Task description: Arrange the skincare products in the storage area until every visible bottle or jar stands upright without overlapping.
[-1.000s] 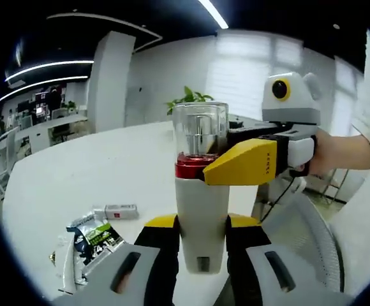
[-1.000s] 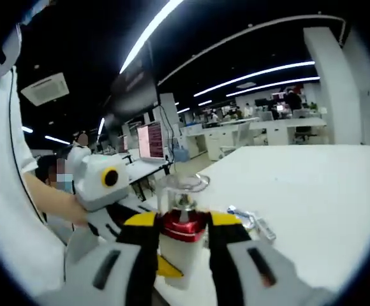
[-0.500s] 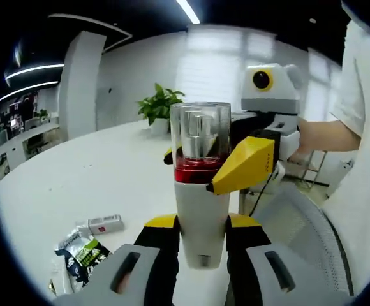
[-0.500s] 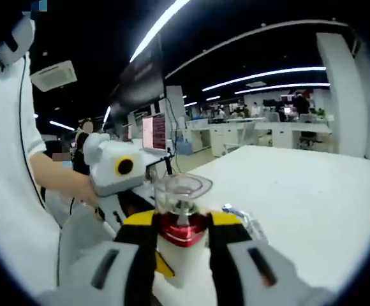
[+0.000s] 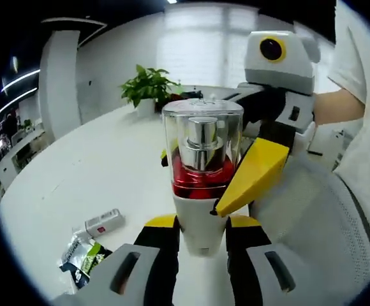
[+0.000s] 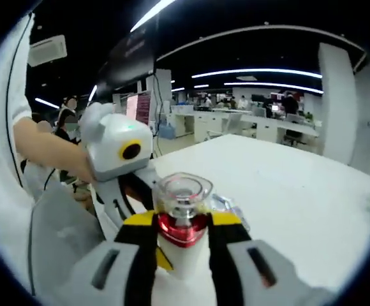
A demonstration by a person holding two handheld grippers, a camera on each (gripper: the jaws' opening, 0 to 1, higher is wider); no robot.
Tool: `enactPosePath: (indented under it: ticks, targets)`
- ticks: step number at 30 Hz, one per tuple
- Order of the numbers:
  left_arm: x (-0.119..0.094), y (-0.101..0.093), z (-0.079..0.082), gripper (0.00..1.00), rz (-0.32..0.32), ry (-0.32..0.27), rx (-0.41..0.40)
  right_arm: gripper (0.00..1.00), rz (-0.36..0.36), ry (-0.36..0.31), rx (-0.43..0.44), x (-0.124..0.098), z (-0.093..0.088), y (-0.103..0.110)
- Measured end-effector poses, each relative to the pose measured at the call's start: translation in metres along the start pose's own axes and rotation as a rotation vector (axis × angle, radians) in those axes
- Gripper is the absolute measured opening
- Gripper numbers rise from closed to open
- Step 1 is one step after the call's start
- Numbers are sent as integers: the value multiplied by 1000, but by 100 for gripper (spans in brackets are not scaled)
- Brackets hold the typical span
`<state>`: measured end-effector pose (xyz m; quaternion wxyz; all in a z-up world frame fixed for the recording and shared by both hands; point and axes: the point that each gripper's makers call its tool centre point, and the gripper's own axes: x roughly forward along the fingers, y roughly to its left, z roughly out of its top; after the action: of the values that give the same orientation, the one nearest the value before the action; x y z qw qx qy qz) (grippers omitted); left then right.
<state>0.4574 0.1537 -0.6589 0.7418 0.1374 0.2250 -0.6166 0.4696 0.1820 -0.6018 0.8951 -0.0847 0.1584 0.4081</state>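
The bottle (image 5: 201,191) is held up above the counter (image 5: 96,172) by both tools at once. In the left gripper view the left tool (image 5: 201,233) has its 2 jaws closed on the bottle's white lower body, 1 on each side, with the bottle upright between them. The bottle's red collar, silver pump and clear cap rise above the jaws. The right tool (image 5: 261,159) comes in from the right, and its yellow jaw lies across the red collar and the top of the white body. In the right gripper view the right tool (image 6: 182,233) has its jaws closed on the same bottle (image 6: 182,220) at the red collar, with the clear cap standing just above them; the left tool (image 6: 118,153) shows at the left, held by a hand. Down on the counter, well below and left of the bottle, lie a small white box (image 5: 102,222) and a green and dark packet (image 5: 83,258), near the counter's near edge. The rest of the white counter stretches away bare toward a potted plant (image 5: 148,86) at its far end.
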Motion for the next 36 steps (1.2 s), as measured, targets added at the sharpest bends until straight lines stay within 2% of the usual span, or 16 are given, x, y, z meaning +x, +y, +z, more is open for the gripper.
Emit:
enactPosePath:
  ticks: [4,9,19,23,36]
  targets:
    - [9,5,-12,25,-3,25,11,30,-23,35,-22,6,-13,-3]
    - [19,10,-24,25,-18,51,14,30,-46,64,2,11,-28,-9]
    - [34,16,-39,25,-38,88,12,30,-82,108,18,18,-46,-17]
    - [33,19,-35,25,-40,66,0,30,-103,96,31,18,-45,-24]
    - [43,43,-27,25,-23,57,10,30,-137,83,23,26,-42,-48]
